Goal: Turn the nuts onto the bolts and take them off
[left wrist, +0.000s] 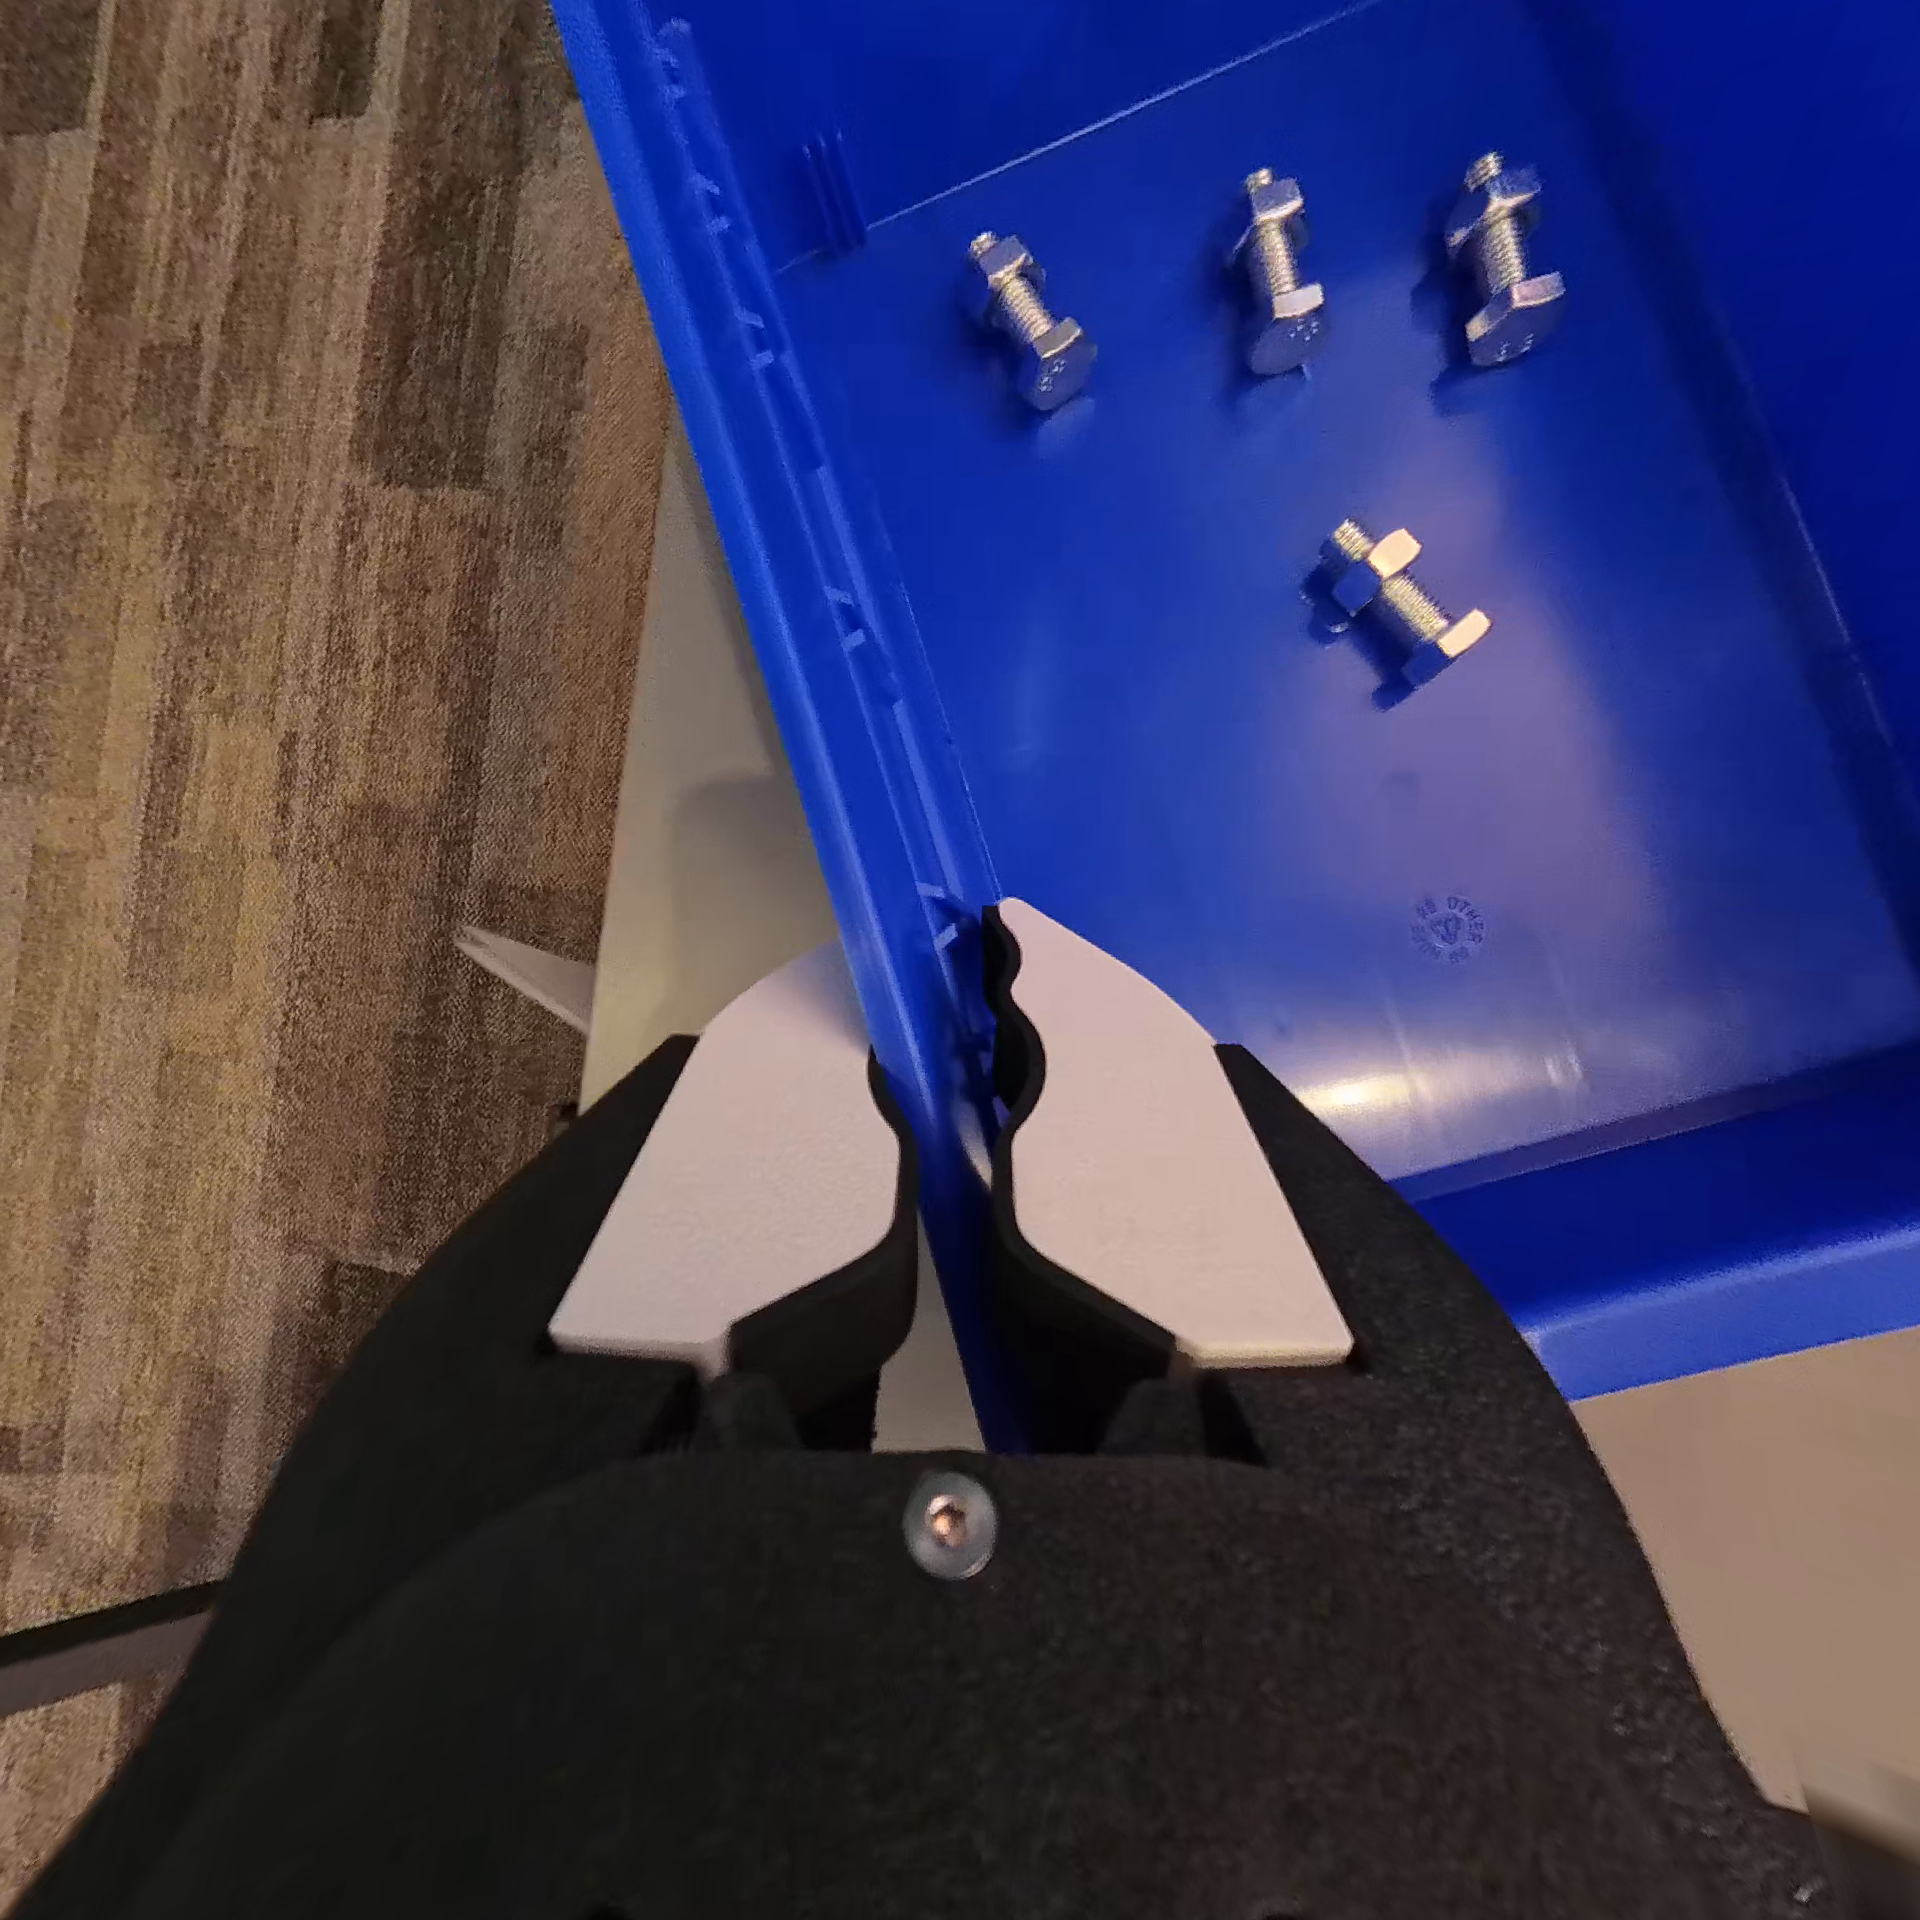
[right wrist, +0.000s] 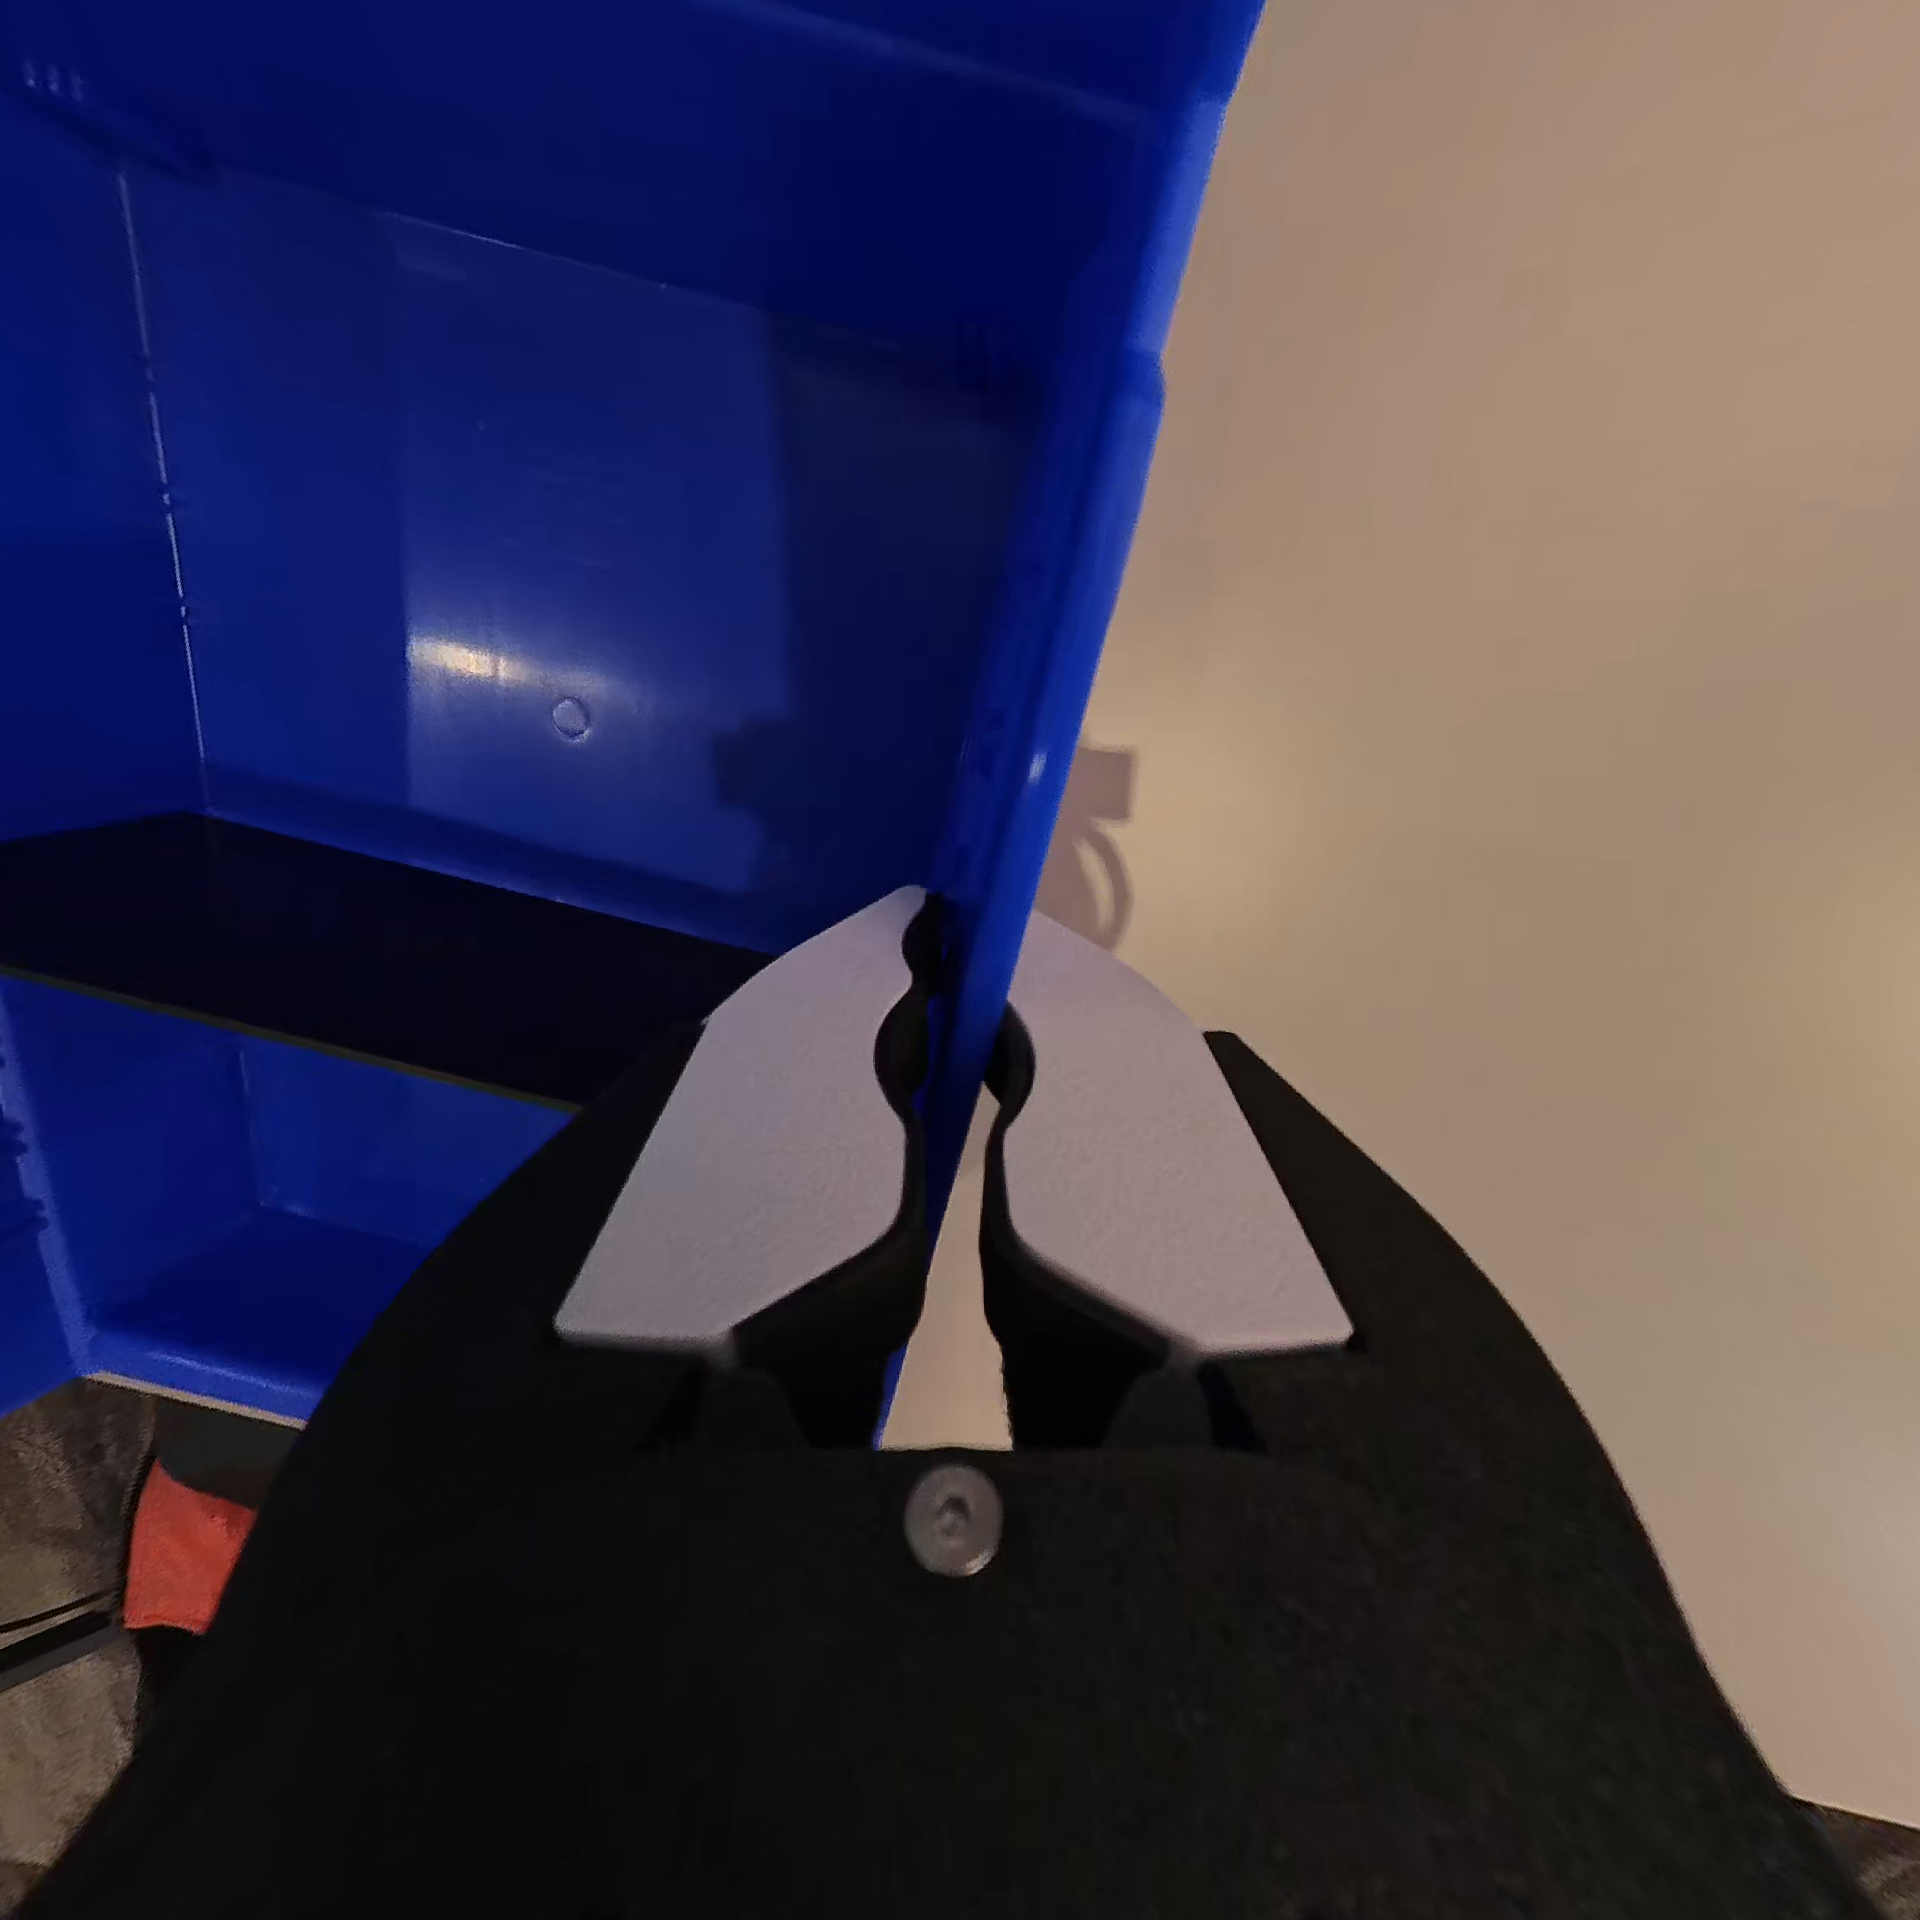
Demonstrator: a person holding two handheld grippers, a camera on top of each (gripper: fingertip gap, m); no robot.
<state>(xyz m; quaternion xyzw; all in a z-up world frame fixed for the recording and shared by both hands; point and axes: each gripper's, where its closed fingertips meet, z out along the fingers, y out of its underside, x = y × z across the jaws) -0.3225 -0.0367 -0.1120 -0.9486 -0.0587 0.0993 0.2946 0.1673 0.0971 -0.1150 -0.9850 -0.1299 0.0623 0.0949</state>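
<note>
My left gripper point(left wrist: 951, 1023) is shut on the left wall point(left wrist: 810, 582) of a blue plastic bin, one finger outside and one inside. Several silver bolts with nuts threaded on them lie on the bin floor: three in a far row point(left wrist: 1029, 322), point(left wrist: 1283, 281), point(left wrist: 1501, 275) and one nearer point(left wrist: 1397, 608). My right gripper point(right wrist: 961, 997) is shut on the right wall point(right wrist: 1070, 582) of the blue bin, which stands between its pads. No bolts show in the right wrist view.
The bin rests on a white table point(left wrist: 675, 748) whose left edge borders brown patterned carpet point(left wrist: 260, 623). In the right wrist view the white table point(right wrist: 1507, 727) spreads to the right of the bin. A red-orange thing point(right wrist: 182, 1558) lies low at the left. The left gripper's tips are roughly 50 cm from the right gripper's.
</note>
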